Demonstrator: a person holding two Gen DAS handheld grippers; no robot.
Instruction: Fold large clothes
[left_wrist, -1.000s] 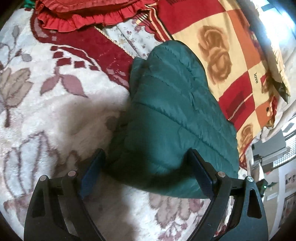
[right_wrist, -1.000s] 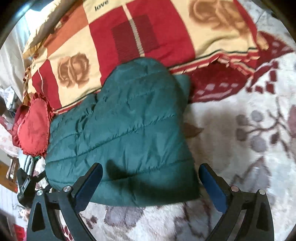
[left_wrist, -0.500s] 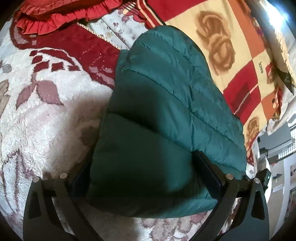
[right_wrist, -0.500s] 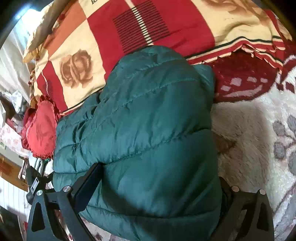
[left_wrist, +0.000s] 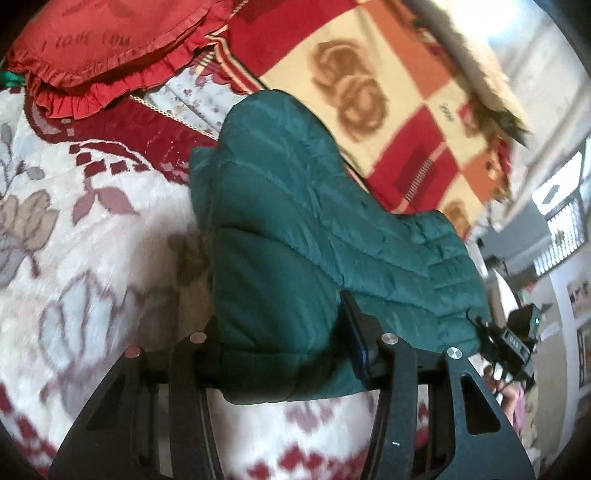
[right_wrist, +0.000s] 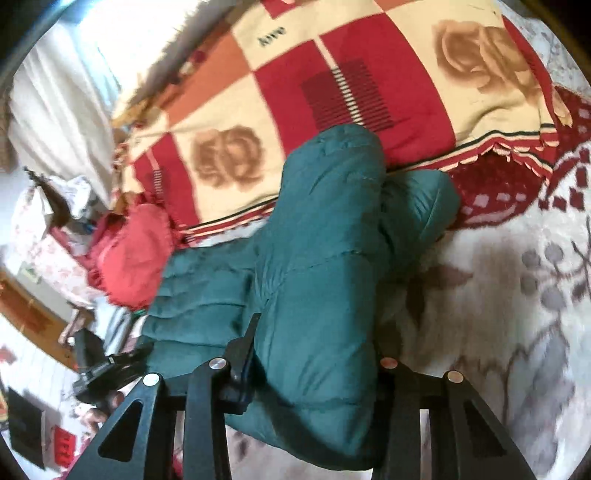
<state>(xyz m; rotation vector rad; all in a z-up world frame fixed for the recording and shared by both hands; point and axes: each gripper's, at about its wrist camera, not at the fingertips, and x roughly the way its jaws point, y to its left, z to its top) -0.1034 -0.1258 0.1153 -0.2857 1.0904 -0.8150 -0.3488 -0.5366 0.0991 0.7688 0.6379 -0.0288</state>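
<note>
A dark green quilted jacket (left_wrist: 295, 221) lies folded on a cream floral fleece cover (left_wrist: 74, 229). Its near edge is raised and bunched. My left gripper (left_wrist: 282, 332) is closing on the jacket's near left corner, and the padding bulges between its pressing pads. In the right wrist view the jacket (right_wrist: 332, 240) humps up the same way. There my right gripper (right_wrist: 314, 350) is closing on the near right corner, with cloth squeezed between its fingers. Each view also shows the other gripper at the jacket's far end: the right gripper (left_wrist: 513, 343) and the left gripper (right_wrist: 107, 365).
A red frilled cushion (left_wrist: 92, 48) lies at the far left, also seen as the cushion (right_wrist: 129, 258). A red and cream checked blanket with roses (left_wrist: 369, 92) lies behind the jacket. The bed's edge and room furniture (left_wrist: 554, 240) lie past the jacket.
Both grippers slid forward around the jacket's near edge with jaws wide, then narrowed onto it. The pinched edge has risen off the cover and the jacket now bunches upward.
</note>
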